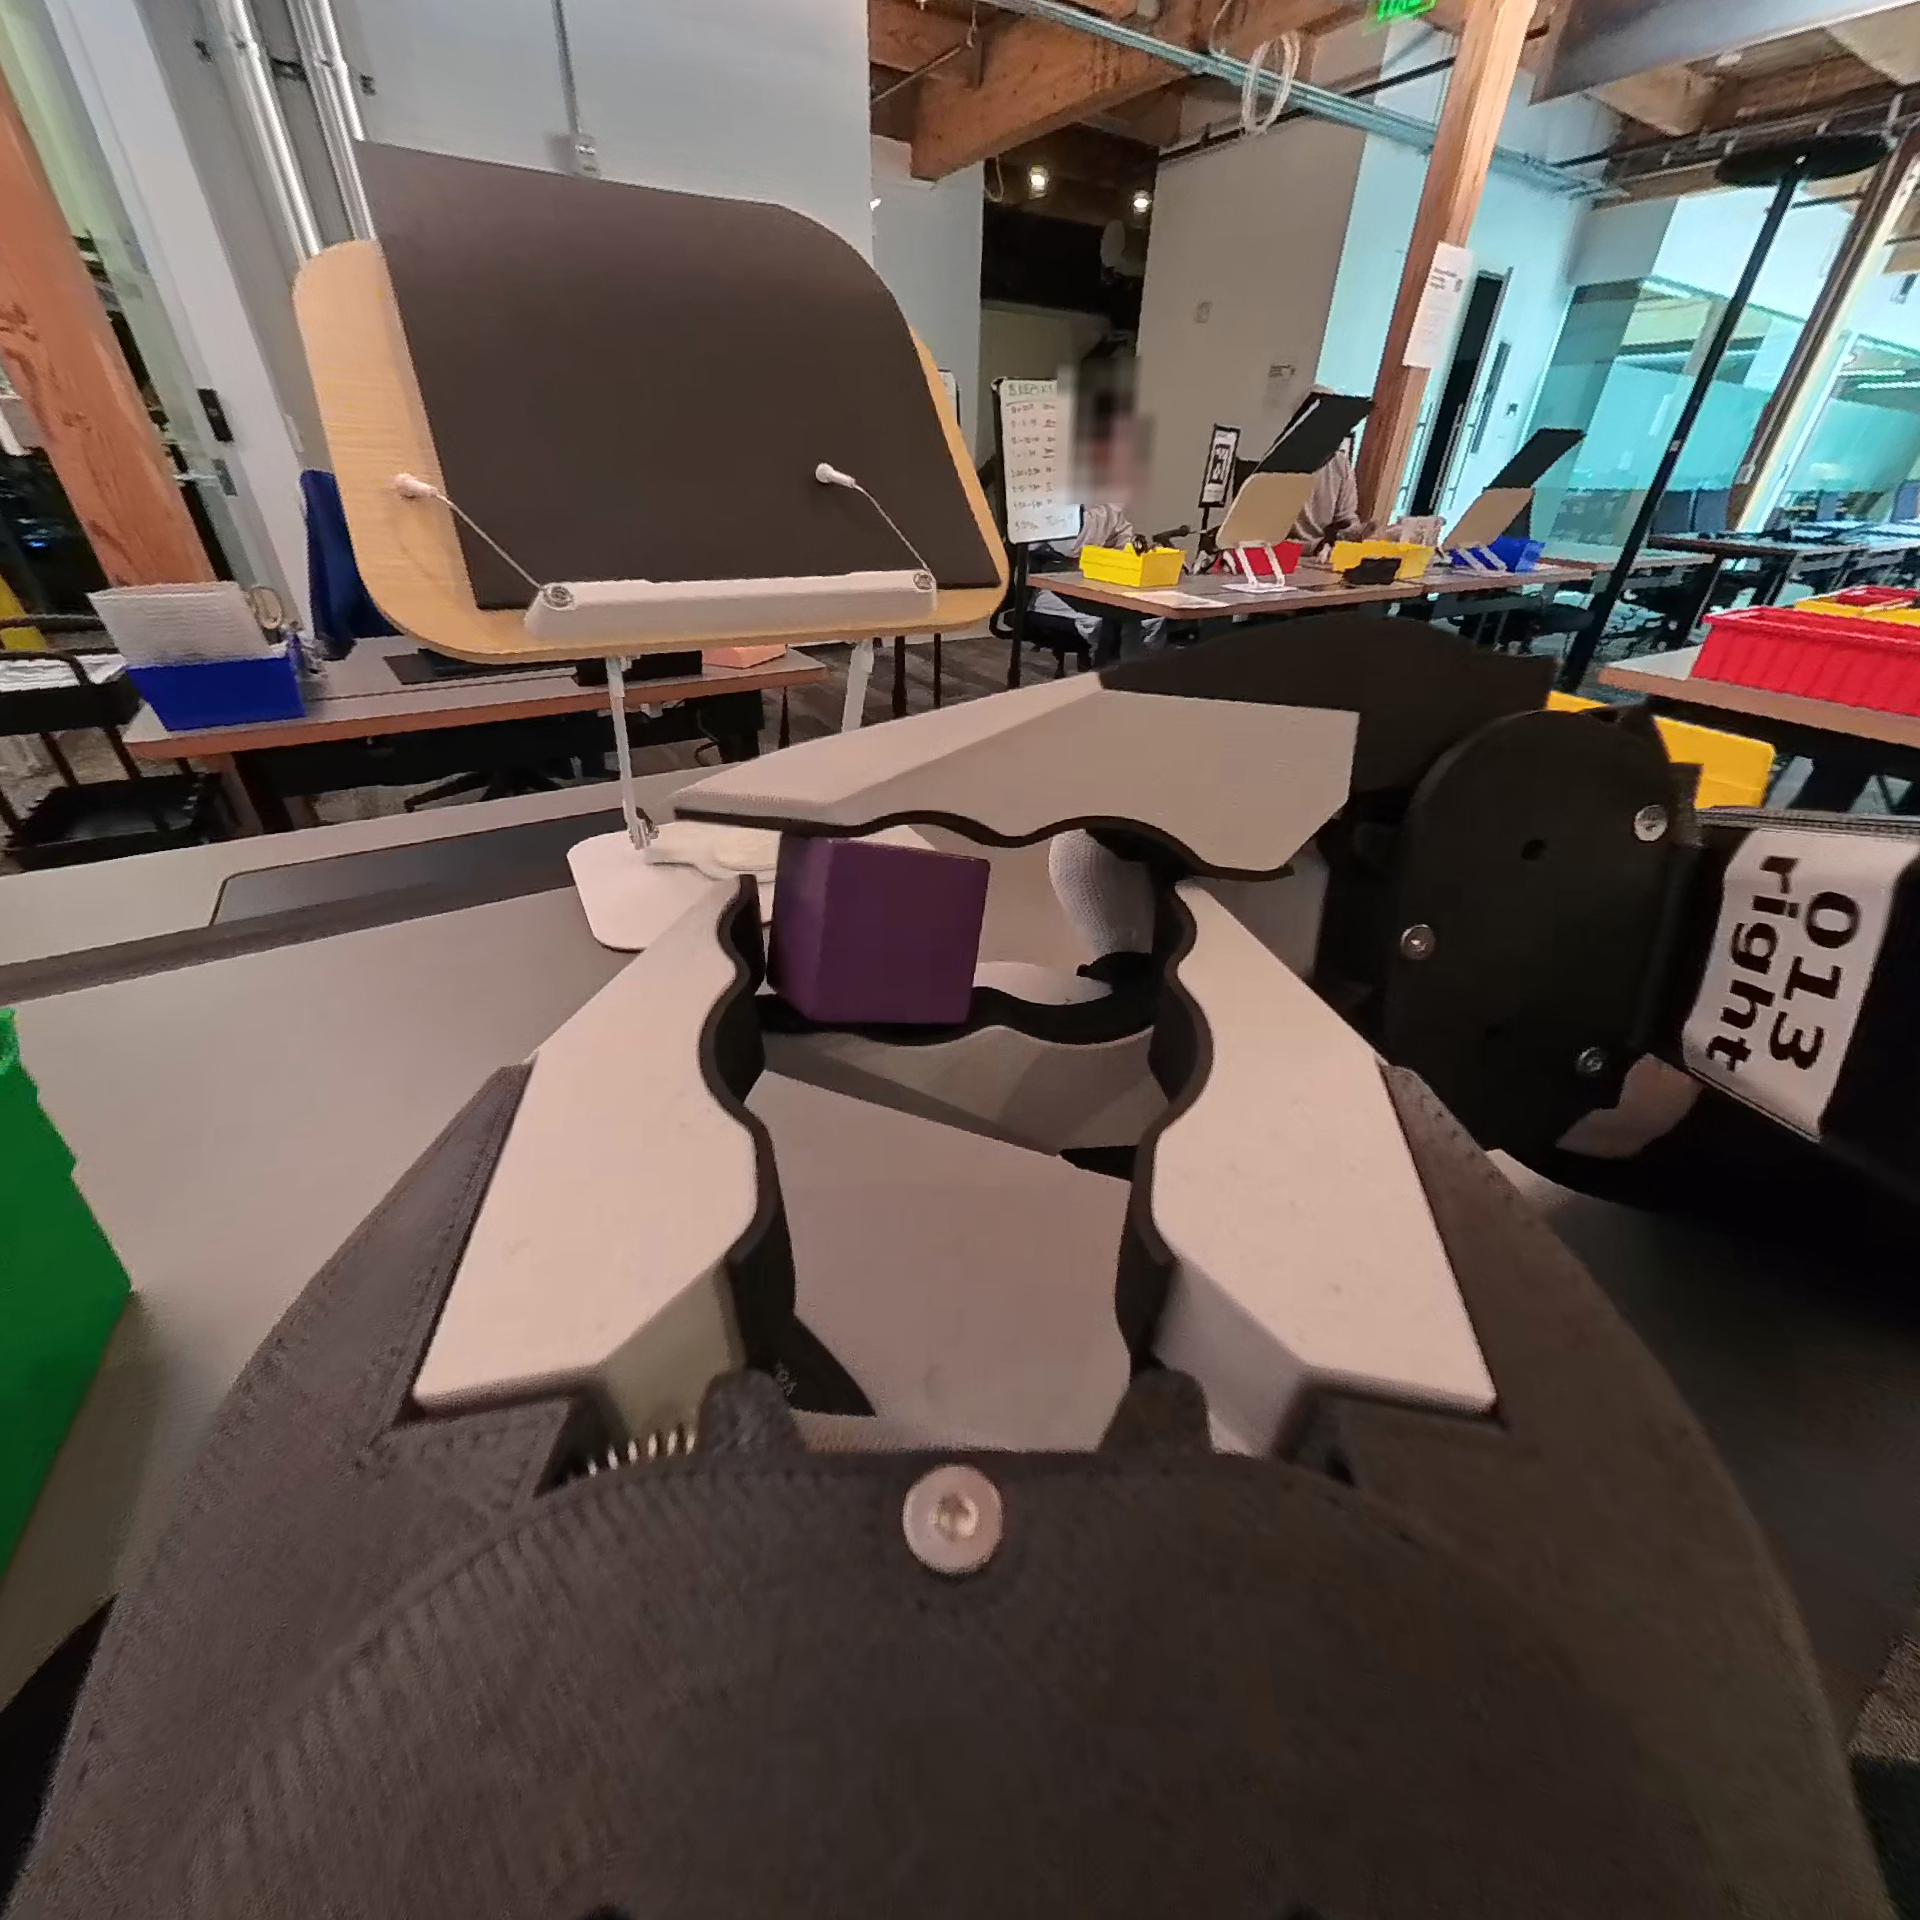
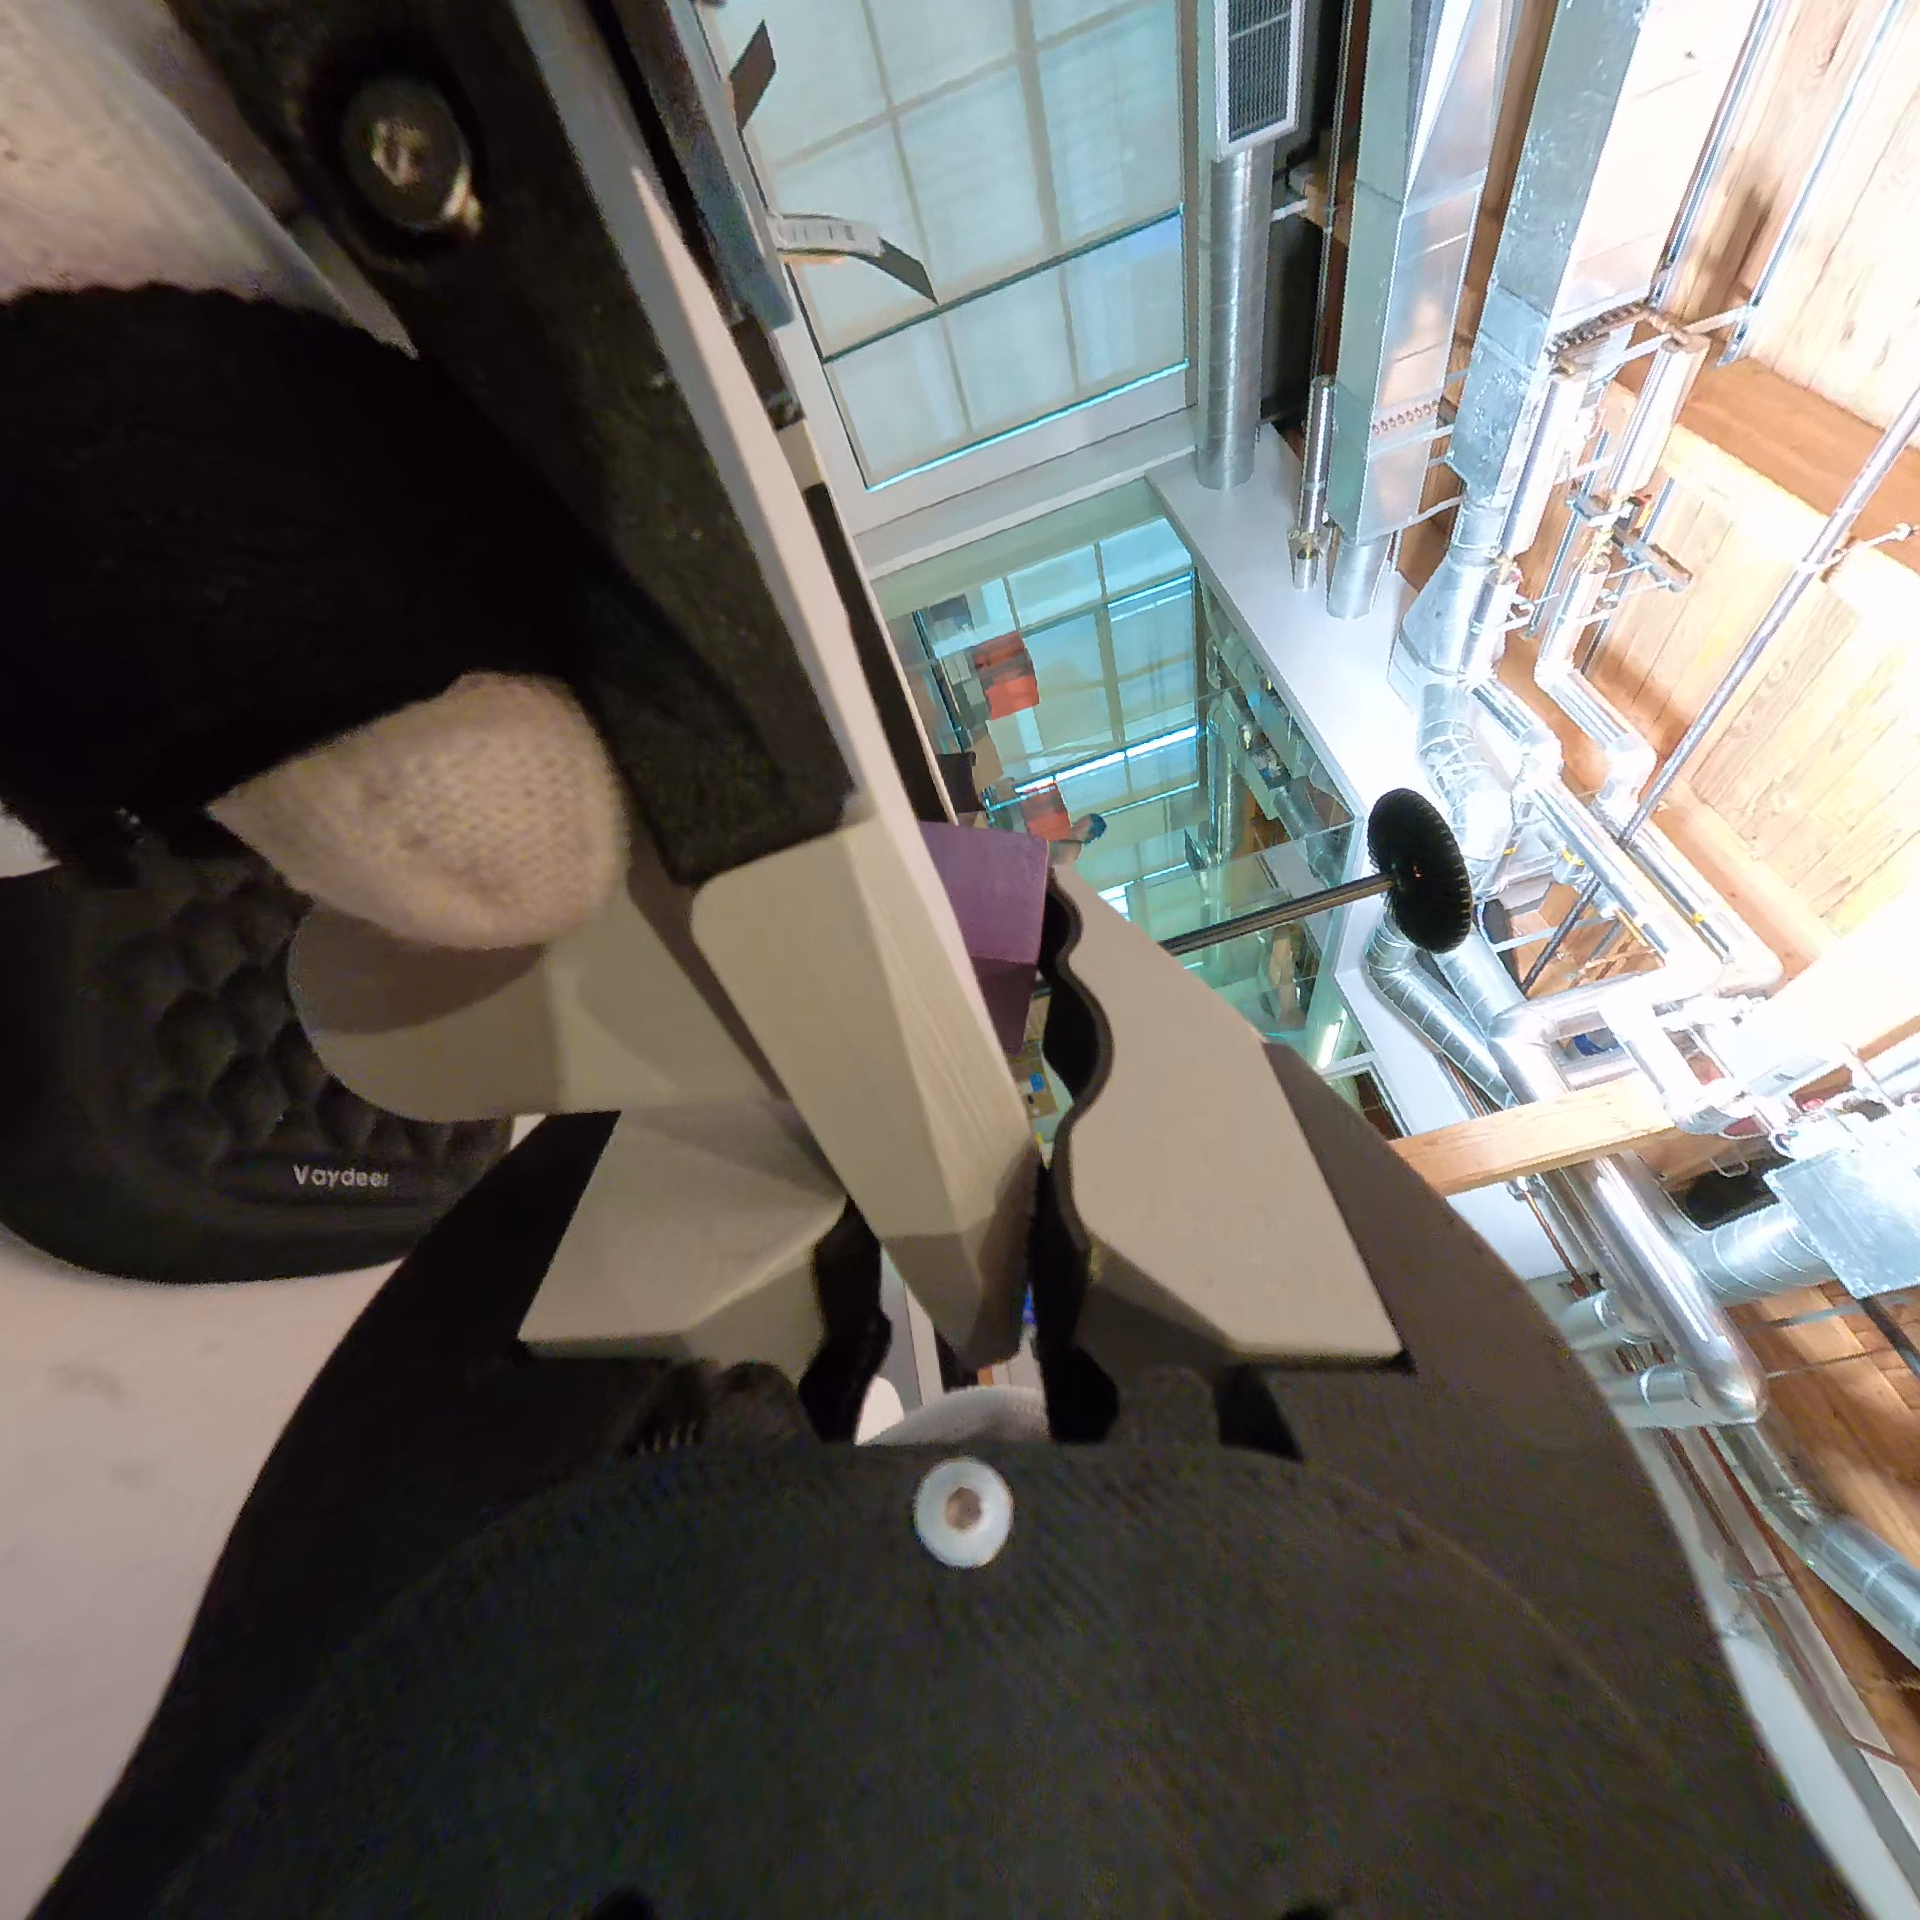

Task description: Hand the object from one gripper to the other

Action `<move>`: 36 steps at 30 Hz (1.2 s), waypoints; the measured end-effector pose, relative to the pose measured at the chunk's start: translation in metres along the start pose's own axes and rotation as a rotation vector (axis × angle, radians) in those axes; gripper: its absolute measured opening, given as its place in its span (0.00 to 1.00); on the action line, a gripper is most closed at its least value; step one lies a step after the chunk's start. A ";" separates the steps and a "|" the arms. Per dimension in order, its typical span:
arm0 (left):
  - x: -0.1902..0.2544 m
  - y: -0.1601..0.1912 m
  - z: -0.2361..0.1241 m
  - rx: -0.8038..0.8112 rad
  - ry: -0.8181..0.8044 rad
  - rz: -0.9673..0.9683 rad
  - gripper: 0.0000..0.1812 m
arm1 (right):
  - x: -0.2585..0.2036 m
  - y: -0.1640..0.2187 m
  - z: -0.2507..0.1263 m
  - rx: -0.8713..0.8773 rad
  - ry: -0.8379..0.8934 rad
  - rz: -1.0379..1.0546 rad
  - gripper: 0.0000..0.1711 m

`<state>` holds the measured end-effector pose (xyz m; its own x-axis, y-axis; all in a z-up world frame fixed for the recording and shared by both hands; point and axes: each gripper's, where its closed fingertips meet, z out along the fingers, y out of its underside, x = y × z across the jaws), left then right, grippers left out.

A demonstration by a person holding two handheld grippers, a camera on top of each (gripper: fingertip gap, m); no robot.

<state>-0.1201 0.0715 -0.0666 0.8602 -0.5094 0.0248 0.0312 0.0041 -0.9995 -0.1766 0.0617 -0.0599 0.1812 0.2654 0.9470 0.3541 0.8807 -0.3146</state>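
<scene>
A purple cube (image 1: 878, 930) is held in the air above the grey table (image 1: 260, 1143). My right gripper (image 1: 831, 925) comes in from the right, turned on its side, with one finger on top of the cube and one under it, shut on it. My left gripper (image 1: 961, 914) is open wide around the cube; its left fingertip (image 1: 727, 925) is at the cube's side and its right one stands apart. In the right wrist view the cube (image 2: 997, 883) sits at my right gripper's (image 2: 987, 935) tips, with a left gripper finger (image 2: 831, 935) crossing in front.
A wooden stand with a black board (image 1: 665, 416) stands just behind the cube on a white base. A green bin (image 1: 52, 1247) is at the left edge. Red (image 1: 1818, 644) and yellow bins sit on tables to the right. A gloved fingertip (image 2: 447, 821) shows by the left gripper. The left gripper's tips are roughly 5 centimetres from the right gripper's.
</scene>
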 end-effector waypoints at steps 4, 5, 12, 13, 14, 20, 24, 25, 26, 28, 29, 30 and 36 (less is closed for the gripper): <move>-0.002 0.000 0.004 -0.001 0.019 -0.013 0.40 | 0.002 0.007 0.002 -0.037 -0.010 -0.020 0.15; -0.002 -0.001 0.005 0.002 0.023 -0.018 0.40 | 0.002 0.009 0.002 -0.045 -0.014 -0.023 0.15; 0.005 -0.013 0.007 0.047 0.127 -0.052 0.37 | 0.014 0.009 -0.004 -0.038 0.012 -0.081 0.16; 0.006 -0.016 0.007 0.052 0.154 -0.060 0.36 | 0.017 0.008 -0.005 -0.028 0.016 -0.084 0.16; 0.007 -0.018 0.005 0.056 0.183 -0.076 0.35 | 0.018 0.007 -0.006 -0.017 0.014 -0.077 0.15; 0.014 -0.035 0.000 0.117 0.330 -0.203 0.32 | 0.028 0.004 -0.011 0.025 0.010 -0.031 0.15; 0.017 -0.050 -0.006 0.189 0.423 -0.313 0.35 | 0.037 0.003 -0.015 0.045 0.027 -0.004 0.15; 0.016 -0.052 -0.006 0.196 0.425 -0.323 0.35 | 0.039 0.002 -0.016 0.048 0.032 -0.009 0.15; 0.015 -0.054 -0.007 0.205 0.421 -0.327 0.34 | 0.041 0.000 -0.018 0.053 0.043 -0.020 0.15; 0.016 -0.057 -0.010 0.213 0.437 -0.341 0.32 | 0.043 -0.005 -0.020 0.065 0.058 -0.040 0.15; 0.017 -0.059 -0.011 0.218 0.446 -0.348 0.31 | 0.044 -0.008 -0.022 0.081 0.063 -0.043 0.15; 0.016 -0.061 -0.013 0.225 0.450 -0.362 0.32 | 0.046 -0.009 -0.023 0.091 0.068 -0.033 0.16; 0.016 -0.057 -0.023 0.170 0.525 -0.383 0.32 | 0.050 -0.028 -0.032 0.183 0.053 0.015 0.16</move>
<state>-0.1199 0.0429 -0.0100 0.4122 -0.8526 0.3212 0.4014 -0.1466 -0.9041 -0.1479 0.0376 -0.0061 0.2355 0.2625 0.9358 0.1791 0.9346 -0.3072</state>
